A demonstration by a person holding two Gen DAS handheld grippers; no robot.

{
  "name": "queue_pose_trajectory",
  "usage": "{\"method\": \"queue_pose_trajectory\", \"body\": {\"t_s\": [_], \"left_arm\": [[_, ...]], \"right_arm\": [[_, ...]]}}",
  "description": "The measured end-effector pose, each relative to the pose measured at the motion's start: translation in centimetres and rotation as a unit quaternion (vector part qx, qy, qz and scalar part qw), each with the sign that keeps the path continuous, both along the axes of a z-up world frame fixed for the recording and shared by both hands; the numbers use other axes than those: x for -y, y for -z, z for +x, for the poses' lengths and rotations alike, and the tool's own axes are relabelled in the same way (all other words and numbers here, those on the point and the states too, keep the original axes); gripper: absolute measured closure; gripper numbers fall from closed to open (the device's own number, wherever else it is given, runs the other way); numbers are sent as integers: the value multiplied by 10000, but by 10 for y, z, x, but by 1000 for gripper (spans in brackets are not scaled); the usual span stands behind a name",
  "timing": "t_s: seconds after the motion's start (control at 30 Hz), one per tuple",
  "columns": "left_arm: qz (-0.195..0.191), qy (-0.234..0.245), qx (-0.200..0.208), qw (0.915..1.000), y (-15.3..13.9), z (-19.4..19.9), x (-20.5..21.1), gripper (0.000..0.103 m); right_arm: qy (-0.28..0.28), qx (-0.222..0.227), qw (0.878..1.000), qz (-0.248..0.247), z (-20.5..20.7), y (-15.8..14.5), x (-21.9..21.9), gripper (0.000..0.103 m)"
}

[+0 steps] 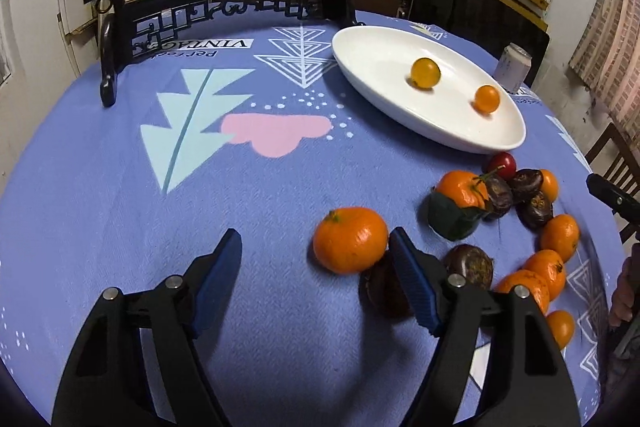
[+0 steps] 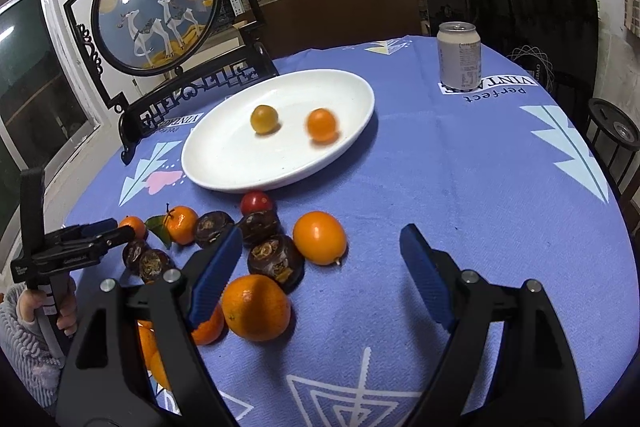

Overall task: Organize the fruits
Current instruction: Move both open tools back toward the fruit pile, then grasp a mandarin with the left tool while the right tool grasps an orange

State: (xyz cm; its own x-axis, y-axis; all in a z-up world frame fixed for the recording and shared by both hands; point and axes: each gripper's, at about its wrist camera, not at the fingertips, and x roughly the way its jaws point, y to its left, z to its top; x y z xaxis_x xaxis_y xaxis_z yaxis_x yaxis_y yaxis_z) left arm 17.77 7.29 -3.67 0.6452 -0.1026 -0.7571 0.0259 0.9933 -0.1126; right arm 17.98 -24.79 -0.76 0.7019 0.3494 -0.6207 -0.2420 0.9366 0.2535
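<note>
**Fruit heap below a white dish on a blue cloth**

A round table under a blue patterned tablecloth (image 2: pixel 460 187) fills both views. The white oval plate (image 2: pixel 224 167) sits at centre in the right wrist view, with two small orange fruits (image 2: pixel 322 124) blurred on it. Below it, toward lower left, lies a heap of mandarins (image 2: pixel 256 307) and dark chestnut-like fruits (image 2: pixel 276 261). A drink can (image 2: pixel 459 55) stands upper right; a black-framed deer screen (image 2: pixel 156 11) upper left. Shelves of wooden boards line the back wall.

The left gripper (image 1: pixel 316 267) is spread over bare cloth, a mandarin (image 1: pixel 350 241) just beside its right finger. The right gripper (image 2: pixel 320 275) is spread wide, pinching nothing.
</note>
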Motion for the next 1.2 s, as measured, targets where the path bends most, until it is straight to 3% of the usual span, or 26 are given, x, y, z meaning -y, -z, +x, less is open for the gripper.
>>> {"method": "queue_pose_trajectory", "body": {"t_s": [0.17,0.37,0.43,0.5,0.53,0.7,0.93,1.0,1.07,1.13,1.2], "left_arm": [[287,84,184,9994,-1,-2,5,28],[148,15,194,9997,0,3,0,28],[171,39,165,9997,5,1,8,32],[368,167,235,9989,2,-2,17,33],[400,189,247,9987,1,-3,19,33],[273,185,184,9993,2,0,15,36],[-109,246,203,9994,-1,2,6,58],[-145,267,209,9993,-2,2,5,59],[-177,455,-42,9988,7,6,12,59],[133,479,107,9987,6,3,20,59],[45,458,49,9989,8,5,16,58]], "right_arm": [[-16,-26,10000,-28,1,1,-1,20],[85,-53,9999,-136,3,3,0,21],[147,-193,9996,-153,8,8,4,28],[61,-376,9992,-113,12,14,3,47],[3,-466,9989,-64,15,18,2,50],[-140,-499,9986,-33,21,24,-9,50],[-282,-657,9971,249,31,34,-15,53],[-299,-694,9965,346,33,35,-13,55],[-320,-764,9956,441,34,37,-12,52],[-343,-842,9943,555,37,38,-10,52],[-343,-892,9934,641,37,40,-8,52]]}}
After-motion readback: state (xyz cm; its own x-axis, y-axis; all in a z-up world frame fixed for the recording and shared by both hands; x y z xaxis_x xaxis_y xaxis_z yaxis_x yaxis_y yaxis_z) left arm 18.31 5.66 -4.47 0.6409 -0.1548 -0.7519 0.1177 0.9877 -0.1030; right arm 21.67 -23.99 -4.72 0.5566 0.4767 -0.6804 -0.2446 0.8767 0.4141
